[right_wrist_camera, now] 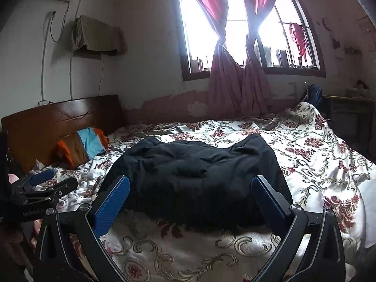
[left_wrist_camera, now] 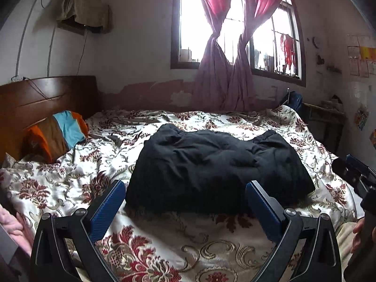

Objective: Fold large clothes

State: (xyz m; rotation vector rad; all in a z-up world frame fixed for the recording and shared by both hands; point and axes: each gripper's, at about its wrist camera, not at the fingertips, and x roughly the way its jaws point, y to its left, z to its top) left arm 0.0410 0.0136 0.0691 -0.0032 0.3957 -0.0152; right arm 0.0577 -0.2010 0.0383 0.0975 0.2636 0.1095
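A black padded garment (left_wrist_camera: 211,164) lies folded into a thick bundle on the floral bedspread (left_wrist_camera: 164,242). It also shows in the right wrist view (right_wrist_camera: 195,176). My left gripper (left_wrist_camera: 185,188) is open and empty, its blue fingers held just short of the bundle's near edge. My right gripper (right_wrist_camera: 191,184) is open and empty too, held just short of the same near edge. The right gripper also appears at the right edge of the left wrist view (left_wrist_camera: 352,171). The left gripper shows at the left of the right wrist view (right_wrist_camera: 42,183).
A striped orange, brown and blue pillow (left_wrist_camera: 56,134) leans on the wooden headboard (left_wrist_camera: 42,98) at the left. Tied pink curtains (left_wrist_camera: 225,77) hang over the window behind the bed. A small table (right_wrist_camera: 350,110) stands at the far right.
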